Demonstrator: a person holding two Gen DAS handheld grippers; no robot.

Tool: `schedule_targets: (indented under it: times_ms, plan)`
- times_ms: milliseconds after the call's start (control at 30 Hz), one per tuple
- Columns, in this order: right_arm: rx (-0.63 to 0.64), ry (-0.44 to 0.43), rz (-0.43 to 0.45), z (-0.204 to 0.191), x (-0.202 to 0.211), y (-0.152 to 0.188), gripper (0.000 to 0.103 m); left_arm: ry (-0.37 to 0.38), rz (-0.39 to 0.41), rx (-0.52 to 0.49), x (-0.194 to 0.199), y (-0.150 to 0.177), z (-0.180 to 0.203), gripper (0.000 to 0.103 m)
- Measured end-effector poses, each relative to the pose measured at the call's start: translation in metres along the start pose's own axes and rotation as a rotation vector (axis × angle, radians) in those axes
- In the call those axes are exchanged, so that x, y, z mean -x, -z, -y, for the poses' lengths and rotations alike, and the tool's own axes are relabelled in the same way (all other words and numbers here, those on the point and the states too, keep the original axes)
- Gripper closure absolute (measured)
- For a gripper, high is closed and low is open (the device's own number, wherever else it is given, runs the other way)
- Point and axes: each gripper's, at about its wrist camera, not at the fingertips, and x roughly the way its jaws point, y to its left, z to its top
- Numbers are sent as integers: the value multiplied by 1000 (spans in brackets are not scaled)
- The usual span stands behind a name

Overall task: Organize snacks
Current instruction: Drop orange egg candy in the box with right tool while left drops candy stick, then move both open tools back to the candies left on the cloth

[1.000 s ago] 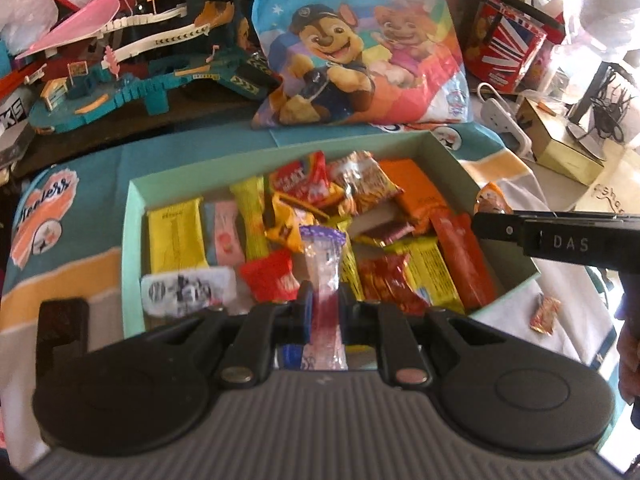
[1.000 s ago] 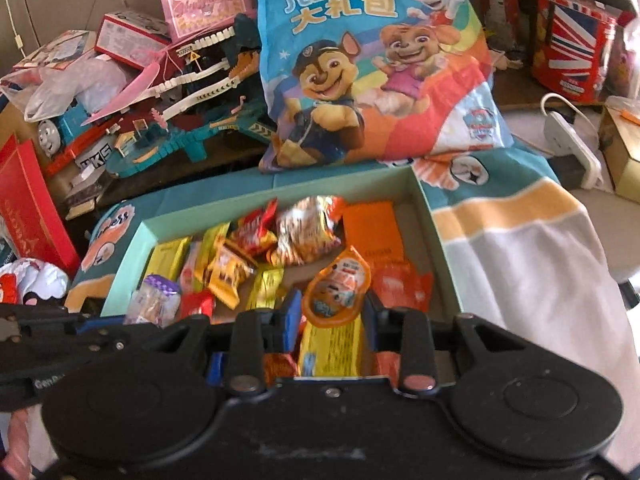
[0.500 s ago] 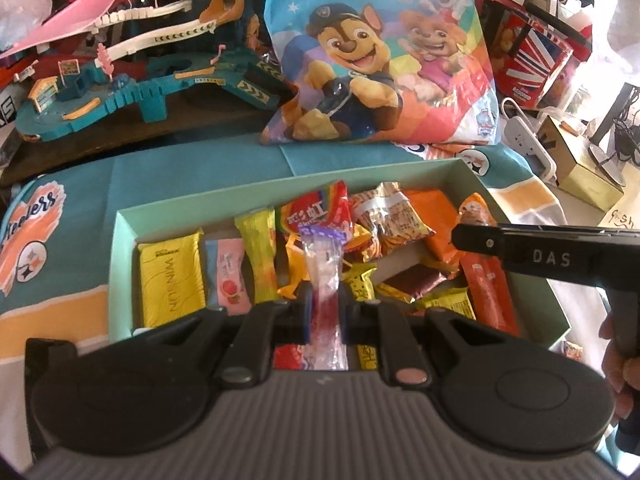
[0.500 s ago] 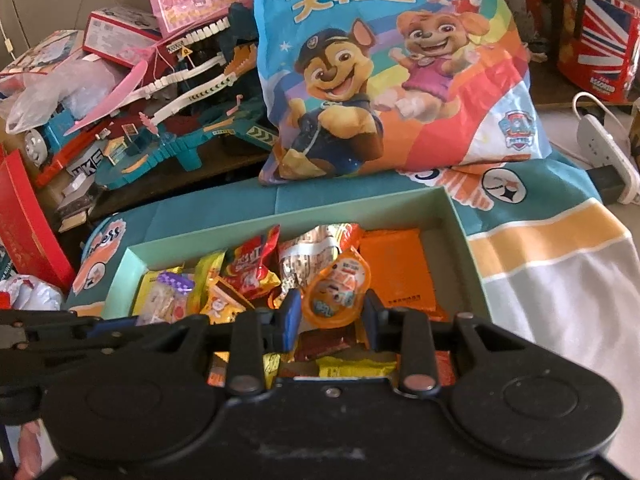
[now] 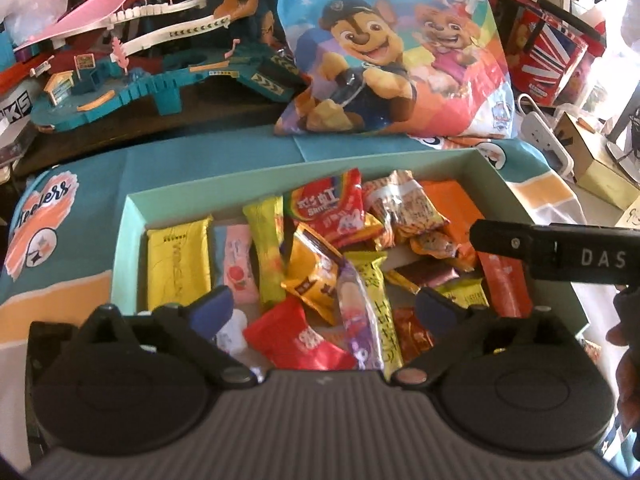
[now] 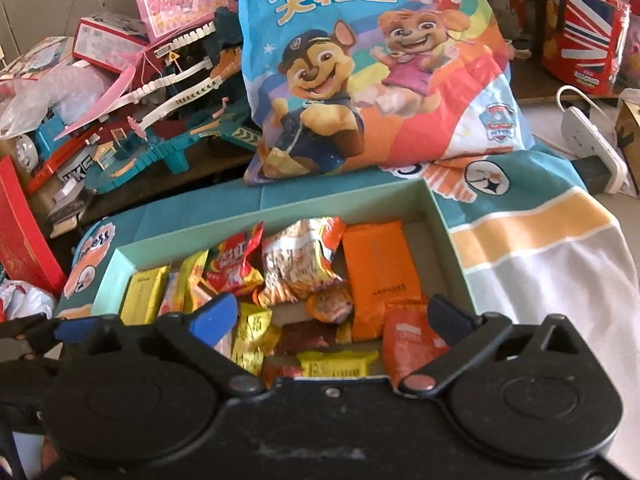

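A mint-green box on the cloth holds several wrapped snacks in a loose pile. My left gripper hangs over its near side with the jaws opening wide. A clear packet with a purple top lies free on the pile between them. My right gripper is over the box's right part, its jaws also opening. A round orange snack rests loose among the packets, touched by neither pad. The right gripper's black side reaches in from the right in the left wrist view.
A big cartoon-dog snack bag leans behind the box. A teal toy track set fills the back left. A white power strip and a red flag-print box sit at the right. A person's hand shows at the right edge.
Both grippers went from shut to wide open. The purple-topped packet dropped from the left one, and the round orange snack from the right one, into the box. Both moved slightly forward over the box.
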Motion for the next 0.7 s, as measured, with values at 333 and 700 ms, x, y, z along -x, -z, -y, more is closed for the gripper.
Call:
schedule_targets:
  times_ms: [333, 700]
  plan:
    - [-11, 5, 6, 9, 46, 23, 0, 8, 13, -36, 37, 18, 20, 0]
    - [-80, 14, 11, 33, 94, 57, 0, 11, 8, -67, 73, 50, 40, 0]
